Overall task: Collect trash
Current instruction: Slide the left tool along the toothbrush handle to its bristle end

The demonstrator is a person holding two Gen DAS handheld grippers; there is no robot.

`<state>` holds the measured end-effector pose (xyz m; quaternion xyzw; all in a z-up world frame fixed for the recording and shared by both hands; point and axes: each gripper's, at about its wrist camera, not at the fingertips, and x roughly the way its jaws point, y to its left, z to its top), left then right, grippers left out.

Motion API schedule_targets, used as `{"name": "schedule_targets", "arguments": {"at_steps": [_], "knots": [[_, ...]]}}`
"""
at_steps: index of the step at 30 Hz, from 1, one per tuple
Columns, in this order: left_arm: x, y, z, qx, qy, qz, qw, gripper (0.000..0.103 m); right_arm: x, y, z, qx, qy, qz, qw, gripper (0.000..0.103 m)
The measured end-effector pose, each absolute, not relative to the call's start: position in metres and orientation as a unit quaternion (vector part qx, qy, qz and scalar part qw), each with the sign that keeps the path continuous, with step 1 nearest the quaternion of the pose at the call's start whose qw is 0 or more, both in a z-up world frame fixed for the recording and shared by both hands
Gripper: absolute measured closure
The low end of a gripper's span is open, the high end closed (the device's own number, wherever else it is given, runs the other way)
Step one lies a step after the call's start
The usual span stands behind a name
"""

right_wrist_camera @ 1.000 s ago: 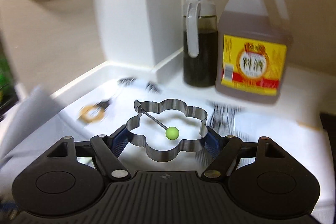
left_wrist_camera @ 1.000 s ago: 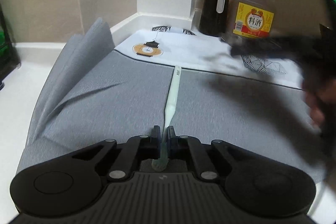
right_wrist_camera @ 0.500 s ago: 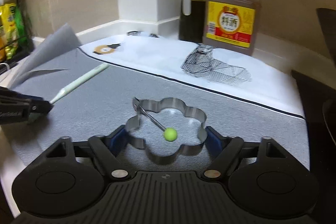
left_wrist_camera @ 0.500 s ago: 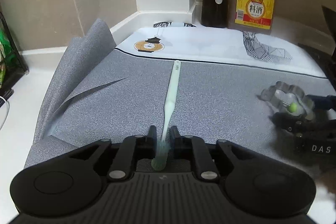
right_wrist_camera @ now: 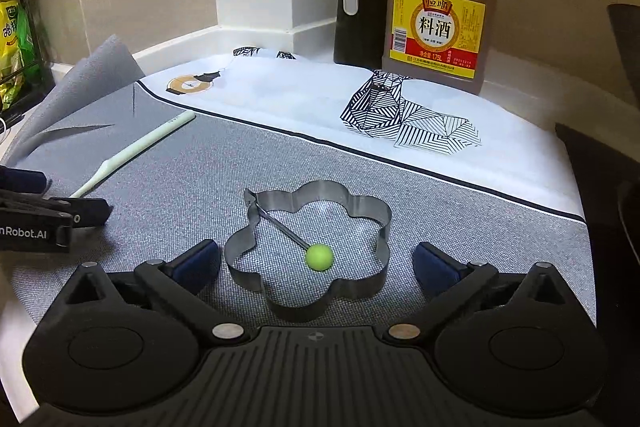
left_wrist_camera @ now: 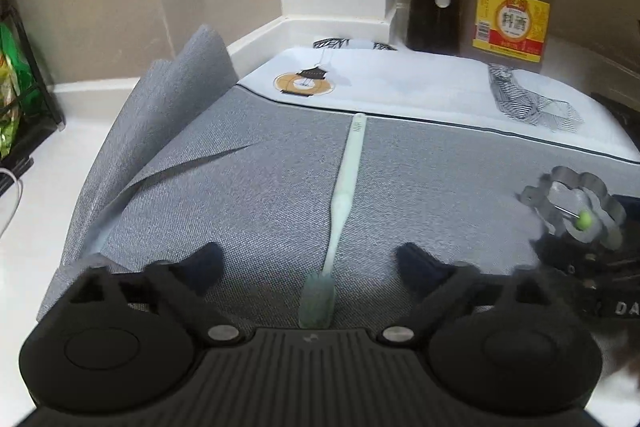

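A pale green toothbrush (left_wrist_camera: 344,187) lies on the grey cloth (left_wrist_camera: 240,195), its bristle head nearest my left gripper (left_wrist_camera: 310,263). The left jaws are opening wide; the head sits between them and the pads do not touch it. In the right wrist view a flower-shaped metal ring (right_wrist_camera: 360,211) with a wire handle and a green ball (right_wrist_camera: 319,257) rests flat on the same cloth. My right gripper (right_wrist_camera: 316,261) is opening around it, both pads clear of the rim. The ring (left_wrist_camera: 576,187) also shows at the right of the left wrist view.
A white printed cloth (right_wrist_camera: 304,103) lies behind the grey one. A cooking-wine jug (right_wrist_camera: 440,7) and a dark oil dispenser (right_wrist_camera: 360,7) stand by the wall. A rack with snack bags (right_wrist_camera: 12,47) is at far left, a dark surface (right_wrist_camera: 600,167) at right. The cloth's left corner (left_wrist_camera: 188,79) is folded up.
The left jaws were shut on the toothbrush head and now stand wide apart. The right gripper came down onto the grey cloth with the ring and opened off it.
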<state>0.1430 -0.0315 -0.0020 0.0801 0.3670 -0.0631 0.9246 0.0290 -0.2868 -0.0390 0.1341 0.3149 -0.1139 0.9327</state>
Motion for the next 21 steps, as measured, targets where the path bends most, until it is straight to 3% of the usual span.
{"name": "schedule_targets", "arguments": {"at_steps": [21], "knots": [[0.1428,-0.0254,-0.0112,0.05,0.336,-0.088,0.936,0.0,0.0345,-0.285,-0.0399,0.134,0.316,-0.126,0.931,0.0]]}}
